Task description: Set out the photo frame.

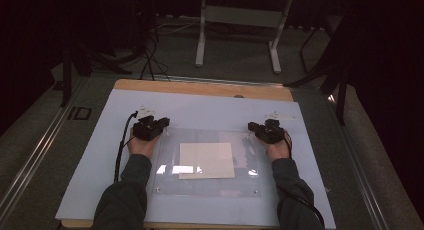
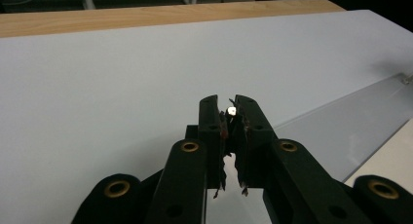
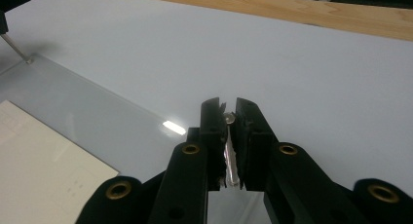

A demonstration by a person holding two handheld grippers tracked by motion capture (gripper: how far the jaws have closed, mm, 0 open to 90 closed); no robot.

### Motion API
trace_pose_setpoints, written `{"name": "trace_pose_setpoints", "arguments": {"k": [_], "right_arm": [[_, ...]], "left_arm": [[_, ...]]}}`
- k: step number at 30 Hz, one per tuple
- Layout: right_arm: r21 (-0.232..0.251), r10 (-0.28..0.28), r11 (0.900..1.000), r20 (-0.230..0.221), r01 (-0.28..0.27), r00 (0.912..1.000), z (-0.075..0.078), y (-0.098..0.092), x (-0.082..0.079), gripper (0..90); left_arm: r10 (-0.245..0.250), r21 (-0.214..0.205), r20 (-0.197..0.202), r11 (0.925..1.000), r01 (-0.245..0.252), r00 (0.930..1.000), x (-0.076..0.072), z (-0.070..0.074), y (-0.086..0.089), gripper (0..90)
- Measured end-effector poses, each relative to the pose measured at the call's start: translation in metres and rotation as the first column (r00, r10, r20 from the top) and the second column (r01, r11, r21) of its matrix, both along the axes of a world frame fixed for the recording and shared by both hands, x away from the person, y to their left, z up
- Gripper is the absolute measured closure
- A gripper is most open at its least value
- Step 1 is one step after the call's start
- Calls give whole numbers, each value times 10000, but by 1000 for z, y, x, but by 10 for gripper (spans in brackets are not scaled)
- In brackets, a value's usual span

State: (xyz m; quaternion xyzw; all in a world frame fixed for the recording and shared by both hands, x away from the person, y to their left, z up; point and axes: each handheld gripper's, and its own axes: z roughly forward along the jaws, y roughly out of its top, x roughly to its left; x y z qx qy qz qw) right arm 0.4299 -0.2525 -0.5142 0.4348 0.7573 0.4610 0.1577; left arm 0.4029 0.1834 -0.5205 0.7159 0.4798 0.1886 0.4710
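Clear sheet [image 1: 207, 162] lies flat on the white mat [image 1: 90, 160], mid-tabletop, long axis running left–right. A paper square [image 1: 207, 160] sits under or on it, about centred; can't tell which.

Left gripper [image 1: 159, 124] is at the sheet's far-left corner, right gripper [image 1: 255, 127] at its far-right corner. One gripper per corner, so neither is nearer; the sheet spans the gap between them and extends back toward the person from both.

Left gripper view: jaws nearly together with the sheet's edge pinched between the pads [image 2: 220, 131], a small bright screw head just at the tips. Clamped on the sheet.

Right gripper view: same story, jaws closed down on a thin shiny edge running along the gap between the pads [image 3: 243, 136]. Clamped on the sheet too.

Judgement: both far corners are gripped, the near edge resting on the mat. Any lift will likely hinge about the near edge, so both hands need to rise evenly or the sheet twists.
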Motion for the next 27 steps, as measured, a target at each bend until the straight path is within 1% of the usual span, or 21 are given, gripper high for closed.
{"name": "trace_pose_setpoints", "arguments": {"k": [1, 2, 3, 4, 9, 10, 13, 14, 15, 16, 17, 18, 21, 22, 23, 24, 25, 27], "right_arm": [[0, 0, 10000, 0, 0, 10000, 0, 0, 0, 827], [70, -2, 10000, 10, 2, 10000, -1, 0, 0, 826], [70, -2, 10000, 10, 2, 10000, -1, 0, 0, 826], [139, -40, 9999, -11, 41, 10000, -1, -1, 0, 825], [204, -62, 9998, -13, 63, 10000, -2, -1, 0, 824], [185, -28, 9998, -62, 30, 10000, -1, -1, 1, 825], [133, 2, 9999, -138, 0, 9999, 0, -1, 2, 826], [77, 58, 10000, -273, -56, 9996, 1, -1, 4, 827], [77, 58, 10000, -273, -56, 9996, 1, -1, 4, 827], [32, 118, 9999, -397, -117, 9991, 2, -1, 5, 827], [32, 118, 9999, -397, -117, 9991, 2, -1, 5, 827], [-6, 154, 9999, -508, -154, 9986, 3, -1, 7, 829], [-5, 142, 9999, -617, -143, 9980, 4, 0, 9, 830], [-30, 109, 9999, -718, -111, 9974, 5, 0, 11, 833], [-30, 109, 9999, -718, -111, 9974, 5, 0, 11, 833], [-24, 90, 10000, -841, -92, 9964, 5, 0, 13, 835], [-24, 90, 10000, -841, -92, 9964, 5, 0, 13, 835], [-6, 50, 10000, -985, -51, 9951, 6, 0, 16, 838]], "left_arm": [[0, 0, 0, 10000, 0, 10000, 0, 0, 0, 832], [-2, -206, -70, 9998, 1, 10000, 0, -1, 1, 831], [-2, -206, -70, 9998, 1, 10000, 0, -1, 1, 830], [-5, -330, -104, 9995, 1, 9999, 1, -1, 2, 829], [12, -334, -116, 9994, -16, 9999, 1, -1, 2, 831], [-6, -268, -104, 9996, 4, 9999, 1, -1, 2, 833], [31, -306, -160, 9995, -36, 9999, 2, -1, 2, 833], [-1, -391, -239, 9992, -8, 9997, 3, -1, 3, 833], [-1, -391, -239, 9992, -8, 9997, 3, -1, 3, 832], [-20, -383, -356, 9993, 6, 9994, 5, 0, 3, 832], [-20, -383, -356, 9993, 6, 9994, 5, 0, 3, 833], [-45, -321, -470, 9995, 30, 9989, 7, 1, 3, 833], [-37, -324, -556, 9995, 19, 9984, 8, 2, 3, 835], [38, -386, -684, 9992, -64, 9977, 11, 2, 2, 835], [38, -386, -684, 9992, -64, 9977, 11, 2, 2, 836], [64, -510, -857, 9986, -108, 9963, 14, 2, 3, 836], [64, -510, -857, 9986, -108, 9963, 14, 2, 3, 836], [66, -621, -1031, 9980, -131, 9946, 17, 3, 3, 836]]}}
